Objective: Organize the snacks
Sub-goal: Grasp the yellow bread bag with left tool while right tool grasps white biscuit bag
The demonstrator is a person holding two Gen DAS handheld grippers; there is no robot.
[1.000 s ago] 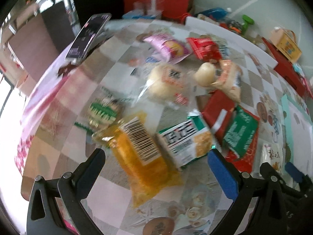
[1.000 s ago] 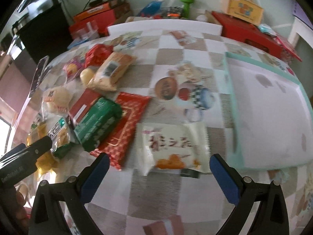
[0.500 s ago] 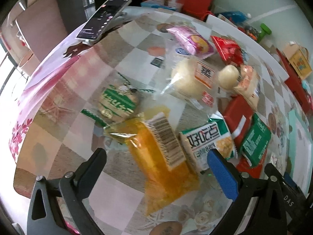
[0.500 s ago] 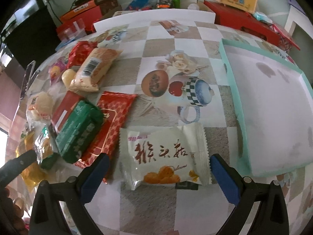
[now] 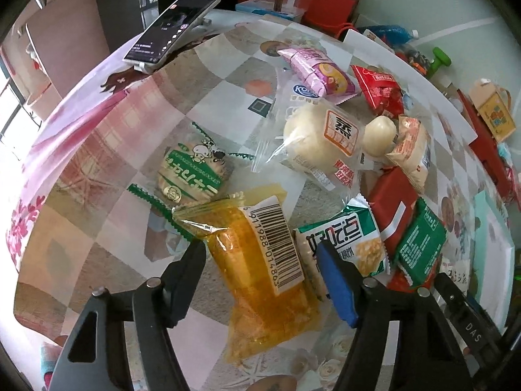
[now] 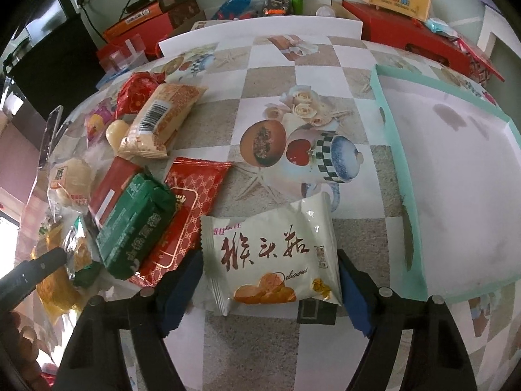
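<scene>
- The left gripper (image 5: 260,262) stood open over the checked tablecloth (image 5: 107,150), its two fingers bracketing a yellow-orange snack packet (image 5: 260,260) with a barcode label; contact could not be confirmed.
- The packet's long axis ran away from the gripper and slightly across it, so the fingers spanned its short width, the orientation a squeeze would need.
- A green-and-white cracker packet (image 5: 348,244) lay just beside the yellow one, touching or tucked under the blue-padded finger (image 5: 335,280); a close risked catching both.
- The right gripper (image 6: 270,270) was likewise open, its padded fingers set either side of a white biscuit packet (image 6: 276,254) printed with red characters.
- That packet lay crosswise, its long axis running from finger to finger, so the jaws spanned its length, a wider and softer hold.
- The mint-rimmed white tray (image 6: 390,163), seemingly the sorting destination, sat empty to the right of the right gripper, near the biscuit packet and well apart from the left-hand pile.
- On that layout, the right hand looked better placed to deliver first.
- A green pack (image 6: 133,224) and a red patterned pack (image 6: 185,215) lay overlapped just left of the white packet.
</scene>
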